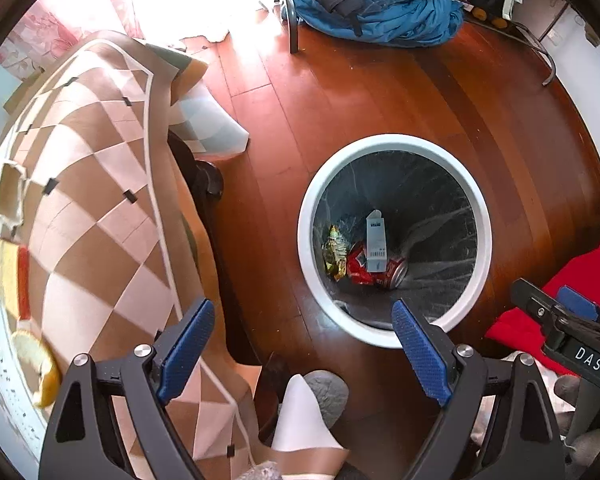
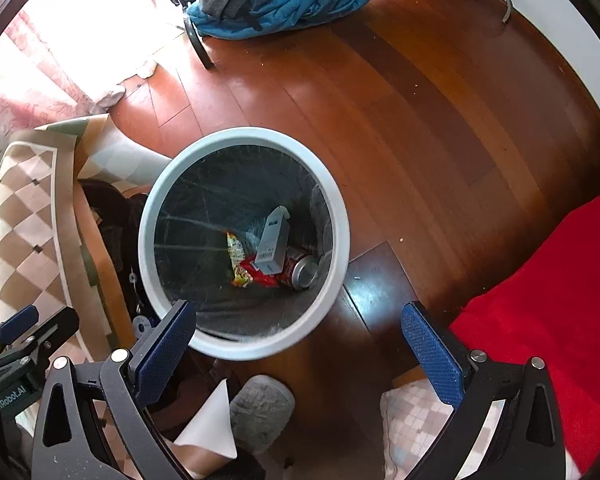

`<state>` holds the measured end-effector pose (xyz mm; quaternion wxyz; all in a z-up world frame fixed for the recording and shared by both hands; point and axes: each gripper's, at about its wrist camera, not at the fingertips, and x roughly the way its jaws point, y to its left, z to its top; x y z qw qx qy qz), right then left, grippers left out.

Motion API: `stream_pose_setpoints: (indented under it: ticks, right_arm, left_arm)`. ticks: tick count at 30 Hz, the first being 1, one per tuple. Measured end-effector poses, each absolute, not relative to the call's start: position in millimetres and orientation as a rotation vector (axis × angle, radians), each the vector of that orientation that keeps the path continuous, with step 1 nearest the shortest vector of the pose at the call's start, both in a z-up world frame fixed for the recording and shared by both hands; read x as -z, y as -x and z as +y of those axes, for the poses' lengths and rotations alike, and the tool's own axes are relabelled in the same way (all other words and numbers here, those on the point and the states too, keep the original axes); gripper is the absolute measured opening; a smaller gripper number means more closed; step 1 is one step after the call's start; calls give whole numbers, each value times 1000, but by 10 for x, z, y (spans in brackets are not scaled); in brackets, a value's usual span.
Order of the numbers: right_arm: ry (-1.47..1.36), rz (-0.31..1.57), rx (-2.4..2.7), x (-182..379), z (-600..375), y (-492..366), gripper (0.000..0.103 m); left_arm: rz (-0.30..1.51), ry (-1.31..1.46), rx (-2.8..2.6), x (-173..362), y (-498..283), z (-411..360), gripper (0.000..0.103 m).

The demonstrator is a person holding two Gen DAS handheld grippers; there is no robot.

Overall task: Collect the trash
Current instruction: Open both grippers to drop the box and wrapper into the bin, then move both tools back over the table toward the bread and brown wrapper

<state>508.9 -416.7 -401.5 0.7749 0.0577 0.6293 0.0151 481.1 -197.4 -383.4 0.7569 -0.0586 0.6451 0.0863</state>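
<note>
A round white-rimmed trash bin (image 1: pixel 305 216) (image 2: pixel 342 232) with a dark liner stands on the wooden floor. At its bottom lie a crushed red can (image 1: pixel 392 274) (image 2: pixel 302 270), a small white carton (image 1: pixel 375 242) (image 2: pixel 272 246), a red wrapper (image 1: pixel 356 268) (image 2: pixel 260 276) and a yellow snack wrapper (image 1: pixel 334 252) (image 2: pixel 236 252). My left gripper (image 1: pixel 304 344) hangs open above the bin's near rim, nothing between its blue pads. My right gripper (image 2: pixel 298 344) is open too, empty, over the bin's near edge. The right gripper also shows in the left wrist view (image 1: pixel 568 320), and the left one at the lower left of the right wrist view (image 2: pixel 24 332).
A table under a checkered brown cloth (image 1: pixel 96 200) (image 2: pixel 28 216) stands left of the bin, with items on it at the far left. Red fabric (image 2: pixel 540 320) lies to the right. A chair with blue and grey clothes (image 1: pixel 372 4) sits at the back. A grey slipper (image 2: pixel 260 412) is below.
</note>
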Motion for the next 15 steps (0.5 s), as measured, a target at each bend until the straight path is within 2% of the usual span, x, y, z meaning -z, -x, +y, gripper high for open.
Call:
stream_pose_setpoints:
  ticks: [8, 15]
  right_arm:
    - [-101, 1318, -31, 3607, -4107, -4847, 103]
    - [-96, 1213, -38, 2961, -4056, -4563, 103]
  left_arm:
    - [1336, 111, -187, 3476, -4637, -2010, 91]
    - [1228, 130, -177, 2945, -4394, -1991, 91]
